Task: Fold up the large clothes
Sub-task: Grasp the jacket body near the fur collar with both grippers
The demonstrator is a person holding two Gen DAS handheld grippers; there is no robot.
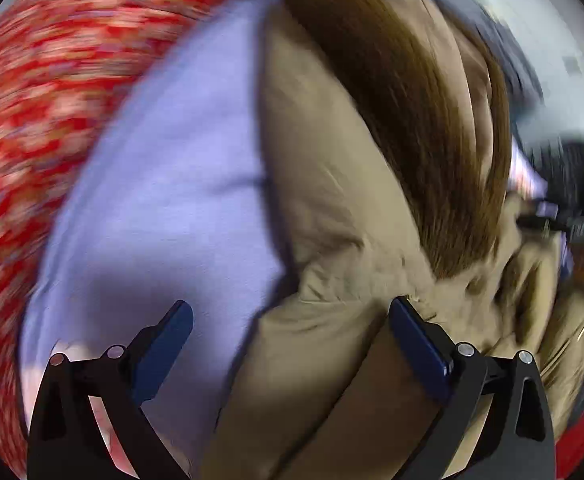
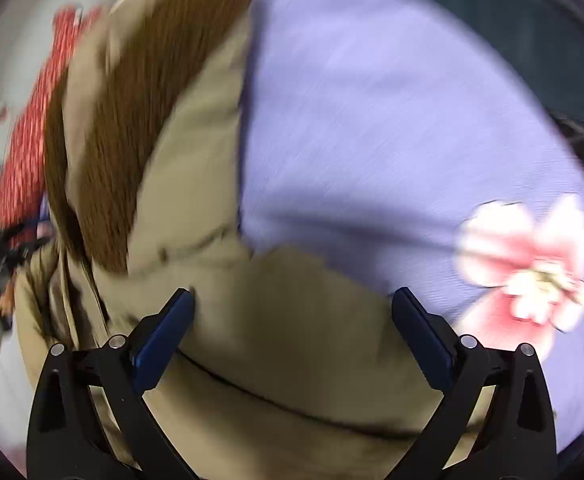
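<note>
A tan padded coat [image 1: 323, 184] with a brown fur strip [image 1: 403, 128] lies bunched on a lavender sheet [image 1: 164, 208]. My left gripper [image 1: 290, 314] is open, its jaws wide apart over the coat's edge, with the right fingertip [image 1: 405, 312] against the fabric. In the right wrist view the same coat [image 2: 284, 320] fills the space between the fingers, fur strip [image 2: 148, 112] to the upper left. My right gripper [image 2: 292, 302] is open too, straddling a fold of the coat. Both views are motion-blurred.
A red patterned cloth [image 1: 44, 100] lies beyond the sheet on the left. A pink flower print [image 2: 527, 264] marks the lavender sheet [image 2: 371, 120] at right. Dark gear [image 1: 571, 200] sits at the far right edge.
</note>
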